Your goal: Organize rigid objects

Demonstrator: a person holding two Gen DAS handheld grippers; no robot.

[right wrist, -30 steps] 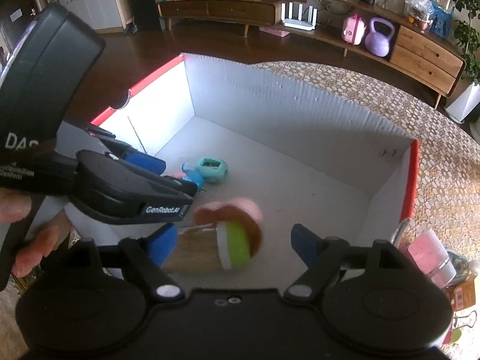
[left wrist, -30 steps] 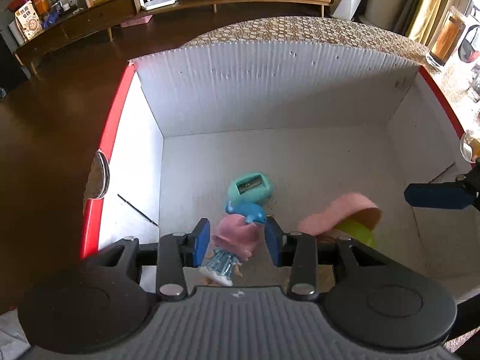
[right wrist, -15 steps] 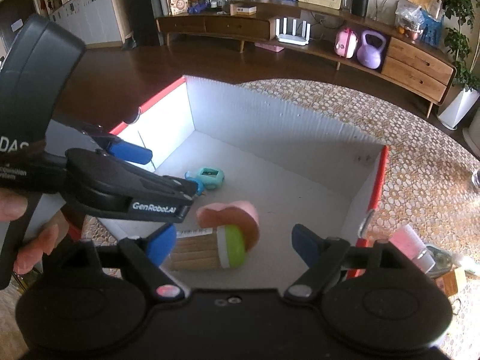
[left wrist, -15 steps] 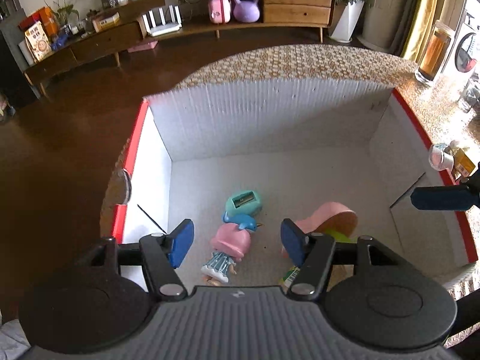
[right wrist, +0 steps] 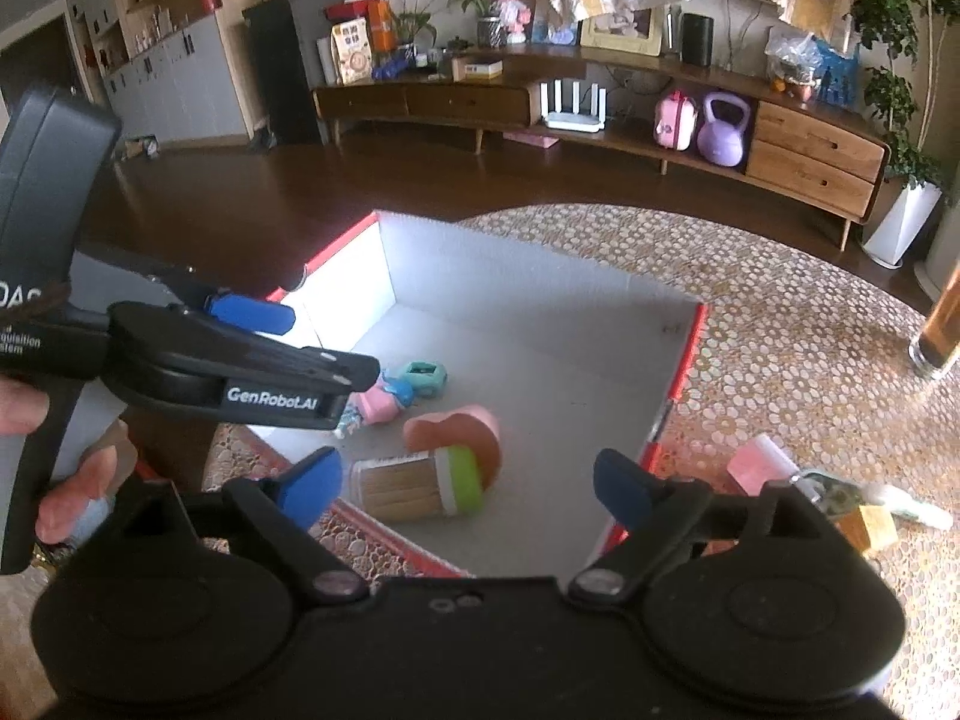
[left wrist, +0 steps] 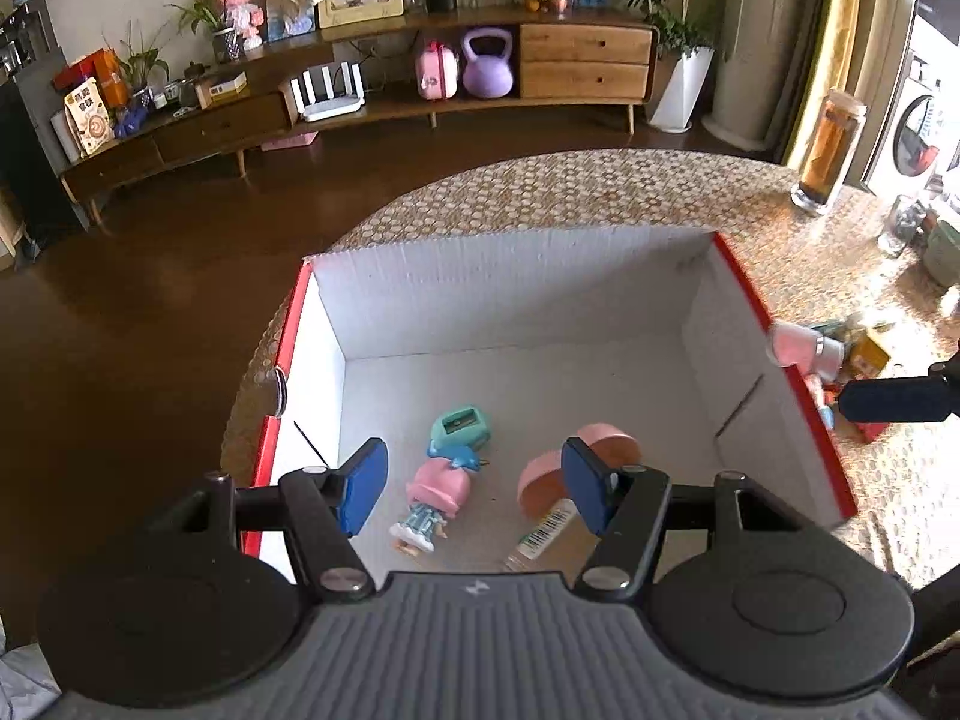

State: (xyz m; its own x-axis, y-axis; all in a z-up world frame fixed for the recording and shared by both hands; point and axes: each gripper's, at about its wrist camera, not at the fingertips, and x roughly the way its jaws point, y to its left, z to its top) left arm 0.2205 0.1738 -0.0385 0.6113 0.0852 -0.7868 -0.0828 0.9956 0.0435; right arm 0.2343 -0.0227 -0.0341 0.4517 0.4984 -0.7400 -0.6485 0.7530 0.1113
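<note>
**Desk:** What have you got in the box?

**Operator:** Four things on the floor of the white box (left wrist: 456,294), the one with the red rim. I see a pink-hatted doll figure (left wrist: 433,498) lying on its side, a blue dolphin toy (left wrist: 457,456) touching its hat, and a teal sharpener (left wrist: 461,425) just beyond the dolphin. To their right lies a brush with wooden bristles and a green band (right wrist: 414,483), its pink handle (right wrist: 456,426) pointing toward the far wall. From my left camera only the handle and a barcode label near it show; the rest sits behind a finger.

**Desk:** And your grippers?

**Operator:** My left gripper (left wrist: 474,486) hangs above the box's near-left part, jaws spread wide, nothing between them; the doll lies below the gap. My right gripper (right wrist: 465,489) is also wide apart and holds nothing, poised over the near edge with the brush under it.

**Desk:** Anything outside?

**Operator:** The box sits on a table with a honeycomb-pattern cloth (right wrist: 780,324). Right of the box I see a small clutter, including a pink block (right wrist: 759,462) and a wooden cube (right wrist: 867,531). A tall glass bottle of amber liquid (left wrist: 831,150) stands at the far right.
</note>
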